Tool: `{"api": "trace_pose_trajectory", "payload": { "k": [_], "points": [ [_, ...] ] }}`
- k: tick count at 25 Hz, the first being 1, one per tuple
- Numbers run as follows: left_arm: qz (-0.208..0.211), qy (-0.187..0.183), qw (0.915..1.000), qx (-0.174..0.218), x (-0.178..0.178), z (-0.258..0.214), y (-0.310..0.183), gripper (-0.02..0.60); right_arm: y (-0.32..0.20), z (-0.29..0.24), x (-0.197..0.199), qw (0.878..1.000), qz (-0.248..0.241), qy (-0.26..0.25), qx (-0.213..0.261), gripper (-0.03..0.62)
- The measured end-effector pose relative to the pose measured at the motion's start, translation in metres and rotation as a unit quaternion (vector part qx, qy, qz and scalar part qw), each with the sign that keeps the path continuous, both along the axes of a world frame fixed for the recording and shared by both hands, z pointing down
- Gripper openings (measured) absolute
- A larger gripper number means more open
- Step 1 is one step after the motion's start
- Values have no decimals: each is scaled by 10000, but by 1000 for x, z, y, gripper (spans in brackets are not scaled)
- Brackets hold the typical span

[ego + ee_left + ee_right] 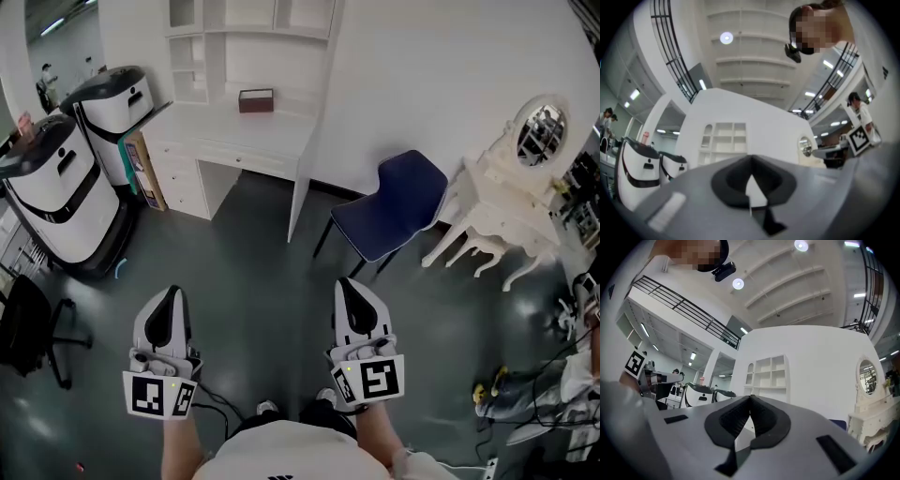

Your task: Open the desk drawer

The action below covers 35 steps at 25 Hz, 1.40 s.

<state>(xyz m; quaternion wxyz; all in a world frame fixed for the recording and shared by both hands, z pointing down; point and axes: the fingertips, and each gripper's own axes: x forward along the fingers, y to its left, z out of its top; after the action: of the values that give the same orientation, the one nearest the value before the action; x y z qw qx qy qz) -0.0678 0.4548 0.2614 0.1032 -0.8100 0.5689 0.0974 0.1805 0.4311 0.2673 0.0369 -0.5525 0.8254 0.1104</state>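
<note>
We read this as lab hall staged as home room. White desk (234, 131) with shelf unit (248, 37), blue chair (389, 206), white vanity (497, 211) with oval mirror (541, 129) stand on dark floor (253, 253). Beside them: two white-and-black machines (56, 192), loose cables (544, 361), balcony railing (684, 308) under high ceiling (787, 282).

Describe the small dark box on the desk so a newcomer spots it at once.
Find the white desk with shelving at the back wall, left of the blue chair. On its top sits the box, the only dark reddish-brown thing among white furniture.
</note>
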Motion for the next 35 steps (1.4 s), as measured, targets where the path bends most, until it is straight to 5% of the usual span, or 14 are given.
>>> {"api": "trace_pose_trajectory", "payload": {
  "k": [15, 35],
  "points": [
    [12, 215, 9996, -167, -13, 19, -32, 6, -33, 15, -13, 9998, -95, -29, -197, 0],
    [-402, 165, 9991, -35, -6, -1, -246, 6, -271, -7, -19, 9975, -692, -129, 42, 0]
  ]
}}
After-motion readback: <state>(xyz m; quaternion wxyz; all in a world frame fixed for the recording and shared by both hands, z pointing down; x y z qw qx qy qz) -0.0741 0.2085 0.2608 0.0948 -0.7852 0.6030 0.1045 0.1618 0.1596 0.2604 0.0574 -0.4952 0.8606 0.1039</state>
